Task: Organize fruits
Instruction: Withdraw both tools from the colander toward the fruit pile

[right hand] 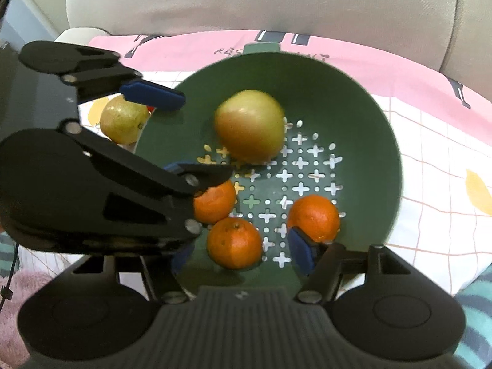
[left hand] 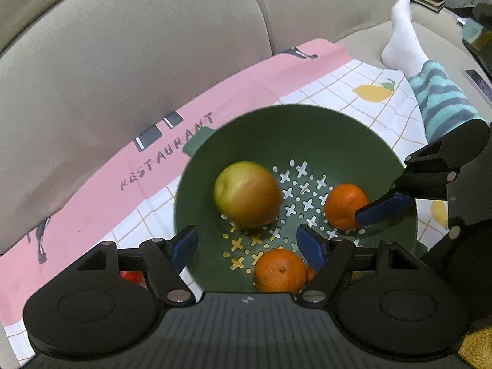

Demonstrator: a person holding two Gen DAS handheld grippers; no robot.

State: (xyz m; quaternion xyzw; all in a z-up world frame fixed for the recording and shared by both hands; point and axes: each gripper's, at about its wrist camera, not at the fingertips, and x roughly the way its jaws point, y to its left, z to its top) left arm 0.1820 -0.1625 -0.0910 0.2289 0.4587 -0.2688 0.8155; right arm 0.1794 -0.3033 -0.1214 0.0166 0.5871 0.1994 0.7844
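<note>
Left of the bowl: one pale green pear-like fruit (right hand: pixel 123 120) lay outside on the cloth, touching or just beside the rim. It was not yet gathered.

Left gripper (left hand: pixel 247 244) hovered over the near rim of the green colander bowl (left hand: pixel 307 129), jaws spread wide, nothing between the pads. An apple (left hand: pixel 247 195) sat blurred just ahead of it, apparently rolling. Risk, as judged: the apple could roll on and knock the oranges about, or a jaw dipping lower could catch the rim and tip the bowl.

Centre of bowl: a near orange (right hand: pixel 235 243) and a second orange (right hand: pixel 215 200) touched each other, the second partly hidden under the left gripper's finger.

Right gripper (right hand: pixel 246 253) hung over the near side, jaws parted about halfway, holding nothing. Its right pad sat against or just beside a third orange (right hand: pixel 313 216); a careless withdrawal might nudge that fruit.

Surface: a checked cloth (left hand: pixel 338 92) with lemon prints and a pink border, spread on a beige sofa (left hand: pixel 138 46). Soft footing, so the bowl might rock. Far right, a person's leg in a striped trouser and white sock (left hand: pixel 402 40) rested on the cushion.
</note>
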